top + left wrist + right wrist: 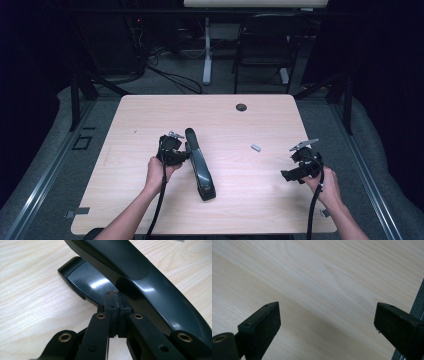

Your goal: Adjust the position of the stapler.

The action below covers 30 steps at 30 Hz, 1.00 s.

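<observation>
A long black stapler (200,165) lies on the wooden table (225,115), its hinged end toward the person. The left gripper (187,156) is at the stapler's left side with its tips against it. In the left gripper view the jaws are shut pad to pad, and the gripper (116,298) has nothing between its pads. Its tips sit at the gap under the stapler's raised upper arm (140,272), above the base (85,280). Near the table's right edge the right gripper (286,175) is held open. In its own view the right gripper (327,322) frames bare wood.
A small grey strip (256,147) lies on the table between the stapler and the right gripper. A round cable hole (241,107) is near the far edge. Beyond the table stand a black chair (265,40) and a white desk leg (206,50).
</observation>
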### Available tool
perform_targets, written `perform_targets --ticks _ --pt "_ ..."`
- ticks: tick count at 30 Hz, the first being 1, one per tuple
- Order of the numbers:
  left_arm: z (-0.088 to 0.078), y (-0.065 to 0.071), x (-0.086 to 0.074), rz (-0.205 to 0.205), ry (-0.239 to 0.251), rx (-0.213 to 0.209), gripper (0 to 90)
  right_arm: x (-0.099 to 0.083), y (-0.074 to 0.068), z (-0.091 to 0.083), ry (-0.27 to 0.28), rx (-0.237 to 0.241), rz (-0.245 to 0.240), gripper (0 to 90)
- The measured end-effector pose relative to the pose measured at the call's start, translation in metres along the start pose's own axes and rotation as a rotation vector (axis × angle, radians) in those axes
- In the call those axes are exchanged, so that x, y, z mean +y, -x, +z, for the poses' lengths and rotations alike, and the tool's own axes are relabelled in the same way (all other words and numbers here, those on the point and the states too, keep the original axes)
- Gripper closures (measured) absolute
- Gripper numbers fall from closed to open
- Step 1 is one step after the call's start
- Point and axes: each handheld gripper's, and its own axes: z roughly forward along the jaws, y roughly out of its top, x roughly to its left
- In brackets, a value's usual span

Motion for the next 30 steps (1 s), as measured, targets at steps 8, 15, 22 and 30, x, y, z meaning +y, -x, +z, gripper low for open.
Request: perform_targets --ticks 8,15,22,30 --pt "0.004 0.005 0.001 0.013 0.000 -0.020 89.8 0.000 0.000 0.001 -0.007 0.009 -0.001 6.4" --pt "0.008 0.009 0.001 0.029 -0.005 -0.034 89.8 0.000 0.000 0.001 -0.006 0.010 0.001 6.4" --pt "0.012 0.013 0.002 0.037 -0.013 -0.048 89.8 0.000 0.000 0.002 -0.012 0.017 0.000 6.4" --pt "0.015 0.019 0.002 0.054 -0.025 -0.074 89.8 -0.001 0.001 0.002 -0.011 0.020 0.001 6.5"
